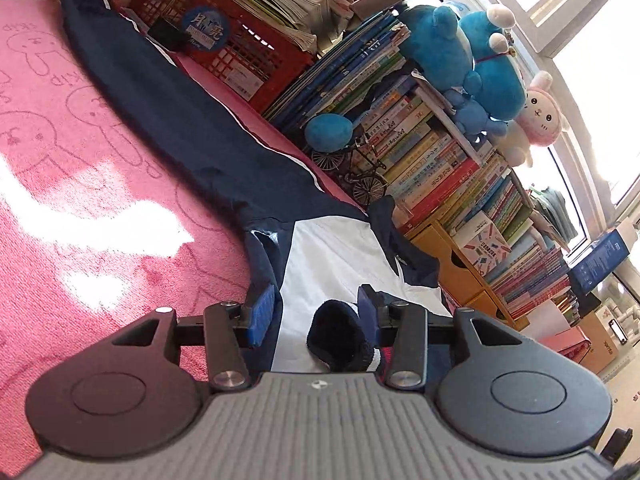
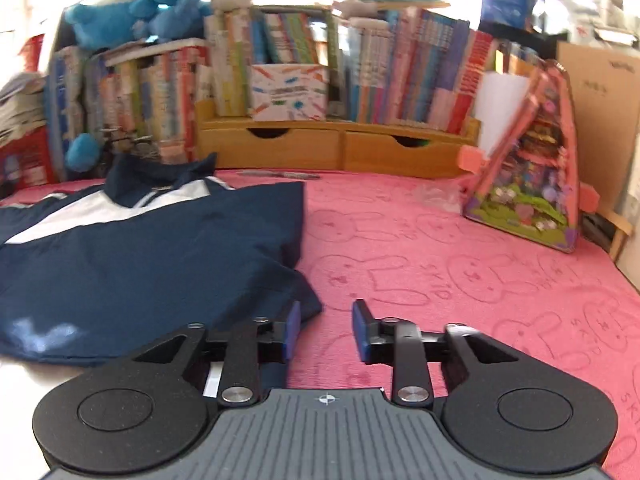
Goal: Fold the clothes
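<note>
A navy and white jacket (image 1: 332, 256) lies on the pink bunny-print cover (image 1: 80, 200). One long navy sleeve (image 1: 160, 100) stretches away toward the far corner. My left gripper (image 1: 316, 296) hovers over the white panel, jaws apart. A dark ribbed cuff (image 1: 340, 340) sits between them against the right finger (image 1: 366, 304); the other pad is clear of it. In the right wrist view the jacket (image 2: 140, 256) is spread at the left. My right gripper (image 2: 327, 308) stands open at the jacket's near corner, with only pink cover showing in the gap.
Stacked books (image 2: 400, 76) and a wooden drawer unit (image 2: 336, 148) line the back. A red crate (image 1: 240, 52), blue plush toys (image 1: 472, 52) and a small model bicycle (image 1: 356, 172) crowd the sleeve side. A pink toy pack (image 2: 532, 176) leans at the right.
</note>
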